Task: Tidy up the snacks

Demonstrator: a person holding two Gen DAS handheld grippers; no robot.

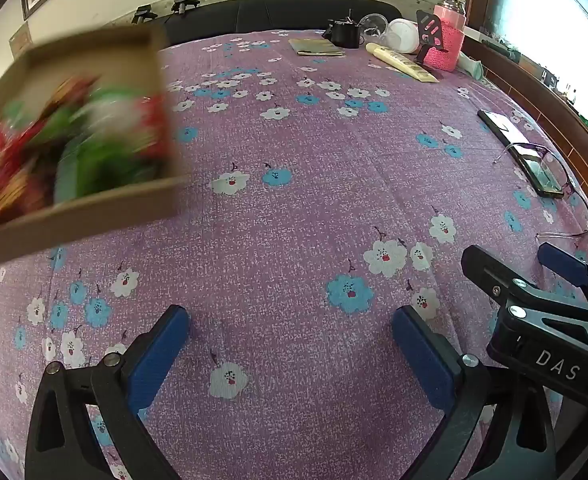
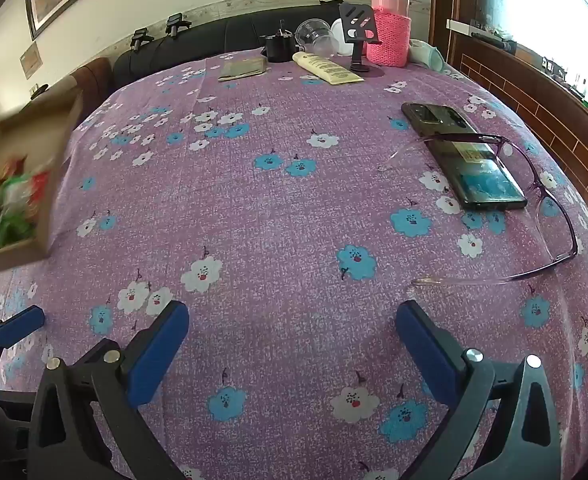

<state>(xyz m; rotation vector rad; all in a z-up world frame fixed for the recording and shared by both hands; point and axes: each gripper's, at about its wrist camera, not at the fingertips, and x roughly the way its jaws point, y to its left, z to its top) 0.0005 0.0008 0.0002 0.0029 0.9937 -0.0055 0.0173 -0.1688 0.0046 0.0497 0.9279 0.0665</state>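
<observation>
From the left wrist, the left gripper hangs over the table with its blue fingers spread wide and only flowered cloth between them — nothing is held. The cardboard box sits at the far left, smeared by blur; inside it lie the snacks, a jumble of red and green packets that look tossed in, not lined up. Whether the box rests flat or is tipped up I cannot tell. The right gripper shows at the lower right edge, just beside the left one and also empty. No packet lies loose on the cloth in this view.

From the right wrist, the right gripper is likewise spread wide over bare cloth, pinching nothing. The box is well off to the left with the snacks heaped in it. A phone with glasses lying partly over it sits to the right, and a pink bottle and a tube stand near the far edge — none of it snack-related.

My reading: the sorting looks barely begun or not begun. Everything is still in the box in disorder, both grippers are free, and each packet is left to be picked and placed.
</observation>
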